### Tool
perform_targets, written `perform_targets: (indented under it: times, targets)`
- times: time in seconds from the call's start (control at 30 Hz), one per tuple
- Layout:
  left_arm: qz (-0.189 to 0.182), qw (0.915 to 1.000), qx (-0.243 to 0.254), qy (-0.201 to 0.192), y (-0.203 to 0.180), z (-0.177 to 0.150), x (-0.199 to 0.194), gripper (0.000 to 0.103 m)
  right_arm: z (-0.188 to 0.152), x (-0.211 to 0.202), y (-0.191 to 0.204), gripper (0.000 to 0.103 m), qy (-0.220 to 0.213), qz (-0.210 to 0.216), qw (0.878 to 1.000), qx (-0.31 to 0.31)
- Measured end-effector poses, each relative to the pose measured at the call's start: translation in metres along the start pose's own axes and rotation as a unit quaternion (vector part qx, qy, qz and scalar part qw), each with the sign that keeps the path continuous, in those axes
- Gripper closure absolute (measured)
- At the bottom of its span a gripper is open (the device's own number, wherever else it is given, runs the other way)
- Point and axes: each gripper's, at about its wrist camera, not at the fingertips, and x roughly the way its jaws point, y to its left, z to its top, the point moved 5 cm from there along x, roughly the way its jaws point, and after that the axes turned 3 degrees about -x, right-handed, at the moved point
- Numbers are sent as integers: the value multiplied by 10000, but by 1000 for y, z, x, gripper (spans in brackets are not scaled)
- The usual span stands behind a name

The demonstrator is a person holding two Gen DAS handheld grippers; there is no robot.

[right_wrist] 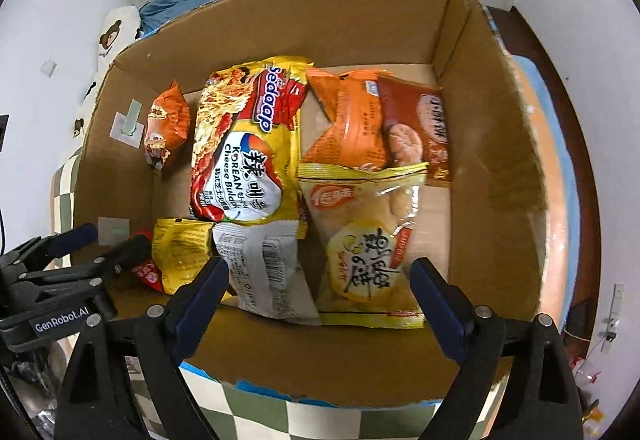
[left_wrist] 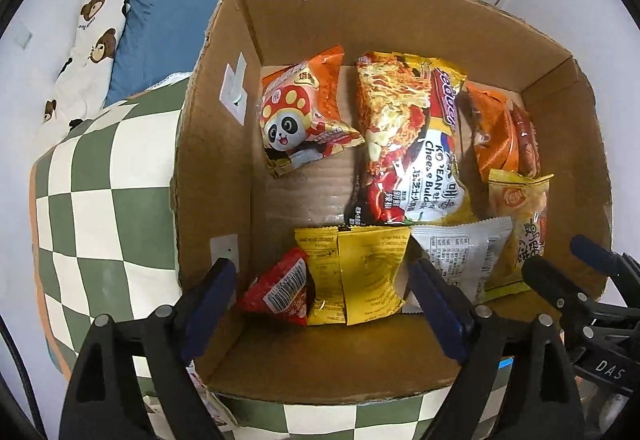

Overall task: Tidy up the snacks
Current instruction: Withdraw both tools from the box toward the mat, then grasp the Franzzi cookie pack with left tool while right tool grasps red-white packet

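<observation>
Both claws are hovering over the near rim of the cardboard box (left_wrist: 224, 168), and both are standing released, jaws spread wide with nothing between them. The left claw (left_wrist: 324, 304) is hanging above the yellow packet (left_wrist: 356, 272) and the small red packet (left_wrist: 280, 288) at the near left of the box floor. The right claw (right_wrist: 320, 300) is sitting above the white packet (right_wrist: 264, 272) and the pale yellow biscuit bag (right_wrist: 368, 240) at the near right.

The snacks are all lying inside the box, which is resting on a green-and-white checked cloth (left_wrist: 92, 192). The big noodle pack (right_wrist: 248, 148) is running down the middle, the panda bag (left_wrist: 300, 116) is lying at the far left, and the orange bags (right_wrist: 360, 128) are overlapping at the far right, partly under the biscuit bag.

The step in hand is probably tidying the packets into neater rows. Doing it well means taking one packet at a time, and starting with whichever is lying on top. The white packet's near end is looking free, so pinching it by a flat edge seems wise, rather than squeezing the puffed middle. The bags are slippery and soft, so closing gently and lifting straight up should be keeping neighbours from dragging along. Keeping the two claws apart is also mattering, since they are crowding the same near edge.
</observation>
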Motion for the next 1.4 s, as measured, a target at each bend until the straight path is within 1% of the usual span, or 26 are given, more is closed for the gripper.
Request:
perform_targets:
  times: [0.1,0.3,0.43,0.67,0.87,1.0,1.2,1.33,1.4]
  targets:
    - [4,9999,-20,-123,-1,-3,-2,14,-4,-7,-4,9,-86,-58,9999,2]
    - [-33,9988,-43,-491,-2,-11,-26,14,-11,-23,-7,9,-349,-113,9993,43]
    - [-60,9964,-59,-847,-4,-22,-49,14,-19,-41,-8,9,-612,-130,9980,53]
    - [-57,9876,-2,-1568,-12,-45,-97,14,-39,-87,-9,9,-1182,-209,9928,-6]
    - [-126,9805,24,-1962,-17,-72,-130,14,-62,-127,-5,9,-1608,-191,9868,-81]
    - [-157,9768,30,-2136,-19,-89,-149,14,-79,-154,0,9,-1875,-223,9819,-176]
    - [-232,9708,73,-2389,-24,-108,-175,14,-103,-189,7,9,-2149,-69,9764,-179]
    - [-227,9705,107,-2398,-24,-117,-181,14,-113,-202,11,9,-2230,83,9747,-142]
    - [-183,9706,49,-2398,-17,-123,-180,14,-119,-203,13,9,-2196,195,9754,-88]
